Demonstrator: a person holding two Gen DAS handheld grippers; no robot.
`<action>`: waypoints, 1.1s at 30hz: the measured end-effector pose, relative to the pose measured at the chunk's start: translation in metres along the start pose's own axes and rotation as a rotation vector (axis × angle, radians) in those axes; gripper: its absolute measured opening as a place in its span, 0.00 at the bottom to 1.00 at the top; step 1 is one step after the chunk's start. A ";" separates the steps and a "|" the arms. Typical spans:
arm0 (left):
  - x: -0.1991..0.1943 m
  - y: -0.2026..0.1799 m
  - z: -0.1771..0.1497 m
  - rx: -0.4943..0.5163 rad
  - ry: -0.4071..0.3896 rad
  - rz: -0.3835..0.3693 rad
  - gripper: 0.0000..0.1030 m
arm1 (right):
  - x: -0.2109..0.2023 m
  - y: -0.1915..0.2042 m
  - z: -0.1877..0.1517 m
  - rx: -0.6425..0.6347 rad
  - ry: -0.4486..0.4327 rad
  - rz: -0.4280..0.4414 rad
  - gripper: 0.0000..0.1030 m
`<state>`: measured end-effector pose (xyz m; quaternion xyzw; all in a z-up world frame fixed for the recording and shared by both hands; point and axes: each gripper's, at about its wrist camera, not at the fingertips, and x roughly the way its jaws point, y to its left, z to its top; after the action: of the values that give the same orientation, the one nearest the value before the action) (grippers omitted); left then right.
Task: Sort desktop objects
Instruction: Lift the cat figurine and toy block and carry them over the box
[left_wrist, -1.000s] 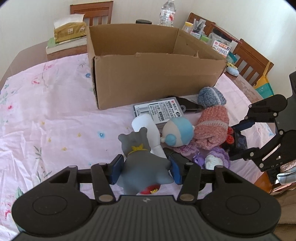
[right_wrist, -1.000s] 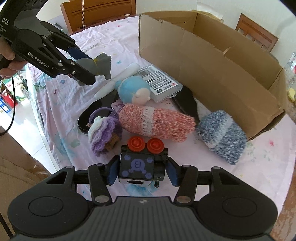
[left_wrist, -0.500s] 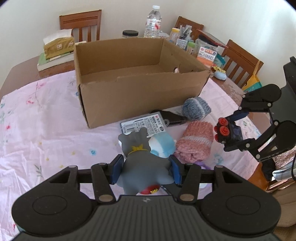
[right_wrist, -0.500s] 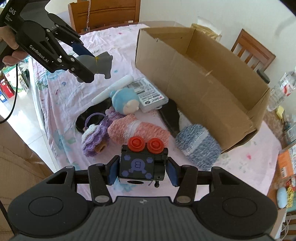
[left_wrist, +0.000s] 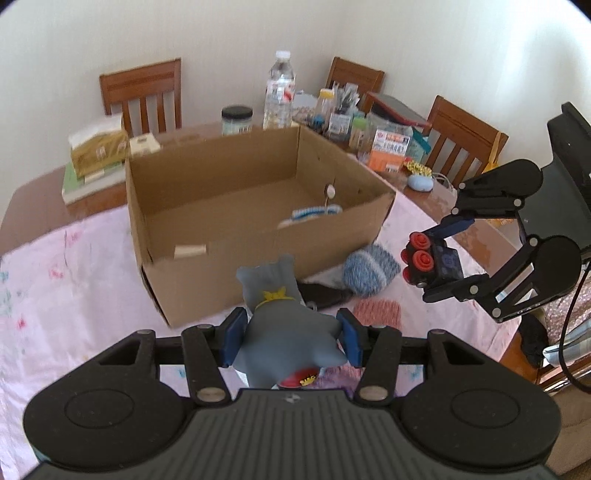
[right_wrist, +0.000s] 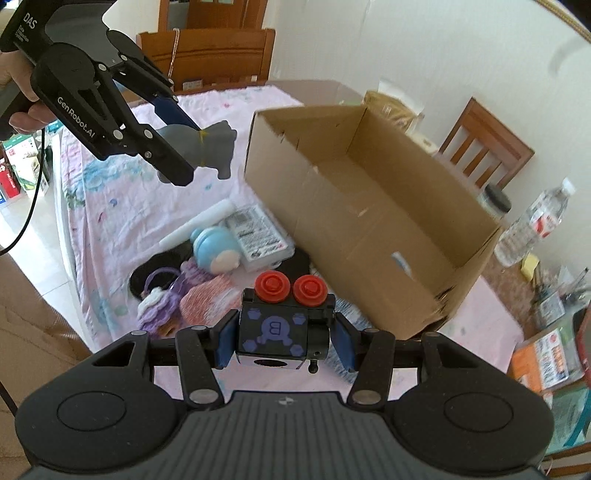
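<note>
- My left gripper (left_wrist: 289, 336) pinches the grey toy (left_wrist: 286, 325) by its wide lower body, head pointing forward, lifted above the cloth just short of the box (left_wrist: 221, 236) and its near wall.
- The toy looks like soft rubber or vinyl. I judge it light and a little squashy, so a hold across the thick middle suits it; the thin ears would flex.
- My right gripper (right_wrist: 282, 336) clamps the dark block toy (right_wrist: 284, 328) by its flat sides, red knobs (right_wrist: 290, 287) up, in the air off the box's right end.
- The block looks hard plastic, stiff and smooth. Its flat sides give the pads full contact; the knobs are probably loose or slippery.
- Left on the cloth before the box: blue sock (left_wrist: 371, 271), pink sock (left_wrist: 378, 314), doll (right_wrist: 216, 251).
- Both loads should survive a short drop into the box.
</note>
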<state>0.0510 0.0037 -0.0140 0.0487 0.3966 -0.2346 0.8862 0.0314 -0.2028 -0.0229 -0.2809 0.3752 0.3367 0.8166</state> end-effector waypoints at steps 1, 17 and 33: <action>0.000 0.000 0.003 0.007 -0.005 0.003 0.51 | -0.001 -0.002 0.002 -0.005 -0.007 -0.005 0.56; 0.016 0.000 0.056 0.092 -0.050 0.074 0.51 | -0.001 -0.040 0.040 -0.052 -0.077 -0.061 0.56; 0.057 0.017 0.091 0.091 -0.026 0.105 0.51 | 0.027 -0.090 0.069 0.022 -0.075 -0.101 0.56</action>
<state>0.1533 -0.0280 0.0045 0.1068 0.3711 -0.2065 0.8990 0.1424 -0.1996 0.0129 -0.2776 0.3335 0.3014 0.8490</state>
